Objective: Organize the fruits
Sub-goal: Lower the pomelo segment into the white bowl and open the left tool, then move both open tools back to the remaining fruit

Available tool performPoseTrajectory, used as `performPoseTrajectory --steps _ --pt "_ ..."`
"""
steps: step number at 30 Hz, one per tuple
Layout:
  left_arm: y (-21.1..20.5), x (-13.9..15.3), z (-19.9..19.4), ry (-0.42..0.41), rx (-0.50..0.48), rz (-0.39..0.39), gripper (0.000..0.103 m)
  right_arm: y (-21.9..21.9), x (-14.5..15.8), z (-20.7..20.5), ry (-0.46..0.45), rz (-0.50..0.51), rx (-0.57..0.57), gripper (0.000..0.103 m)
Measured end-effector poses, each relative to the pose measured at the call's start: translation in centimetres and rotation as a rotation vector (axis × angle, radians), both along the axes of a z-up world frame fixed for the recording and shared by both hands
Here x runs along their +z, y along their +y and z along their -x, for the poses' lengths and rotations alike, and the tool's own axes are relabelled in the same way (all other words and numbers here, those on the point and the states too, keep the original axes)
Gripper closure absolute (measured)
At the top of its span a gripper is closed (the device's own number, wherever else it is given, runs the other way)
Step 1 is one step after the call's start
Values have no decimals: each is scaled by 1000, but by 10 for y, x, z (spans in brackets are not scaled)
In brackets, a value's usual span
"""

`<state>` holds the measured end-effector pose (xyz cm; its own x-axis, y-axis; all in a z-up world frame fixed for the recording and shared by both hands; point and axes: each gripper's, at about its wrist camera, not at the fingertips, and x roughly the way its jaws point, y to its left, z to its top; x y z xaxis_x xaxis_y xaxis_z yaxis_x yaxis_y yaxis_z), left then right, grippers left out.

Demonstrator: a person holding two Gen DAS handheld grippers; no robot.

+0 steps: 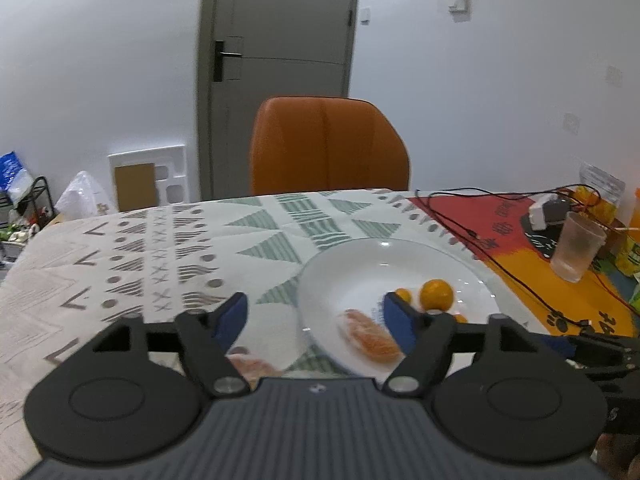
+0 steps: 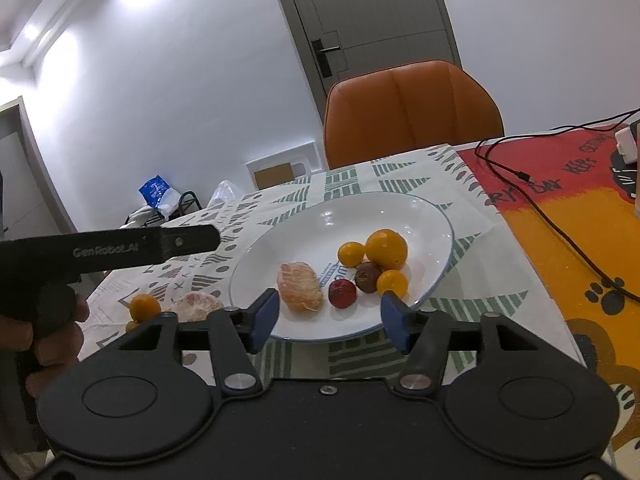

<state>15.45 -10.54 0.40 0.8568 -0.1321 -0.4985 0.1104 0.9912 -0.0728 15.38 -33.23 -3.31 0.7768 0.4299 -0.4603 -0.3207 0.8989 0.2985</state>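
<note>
Six fruits on white plate (image 2: 424,216): peeled orange (image 2: 300,286), red fruit (image 2: 342,293), dark fruit (image 2: 368,276), three oranges, largest (image 2: 386,249) | off plate, left on tablecloth (image 2: 360,178): small orange (image 2: 145,307), second peeled piece (image 2: 200,306) | left gripper (image 1: 316,316) jaws spread, empty | right gripper (image 2: 329,318) jaws spread, empty, at plate's near rim

Orange chair (image 1: 328,146) behind table; cup (image 1: 576,246) (frosted).

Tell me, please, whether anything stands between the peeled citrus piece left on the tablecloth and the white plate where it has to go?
Nothing visible does: the peeled piece lies just left of the plate, beside a small orange fruit, with only bare tablecloth between.
</note>
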Motion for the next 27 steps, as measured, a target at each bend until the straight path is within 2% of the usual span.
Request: performPoseTrajectory --steps 4,10,14,16,17,18,20,27 --pt "19 2 10 -6 32 6 18 8 2 2 -6 3 13 36" --pt "44 2 22 2 86 10 18 19 3 4 -11 1 37 23" --pt "60 1 30 10 110 13 18 29 4 6 -8 -5 70 10" --pt "67 0 34 17 126 14 17 35 5 8 -9 -5 81 8" --pt "71 0 35 23 134 20 15 38 5 9 -7 -1 88 7" --pt "76 -1 37 26 142 32 8 41 6 9 -5 3 95 4" --pt "84 -2 41 20 153 47 5 46 6 11 -7 3 106 0" --pt "102 -11 51 52 174 66 5 63 7 12 -2 14 149 0"
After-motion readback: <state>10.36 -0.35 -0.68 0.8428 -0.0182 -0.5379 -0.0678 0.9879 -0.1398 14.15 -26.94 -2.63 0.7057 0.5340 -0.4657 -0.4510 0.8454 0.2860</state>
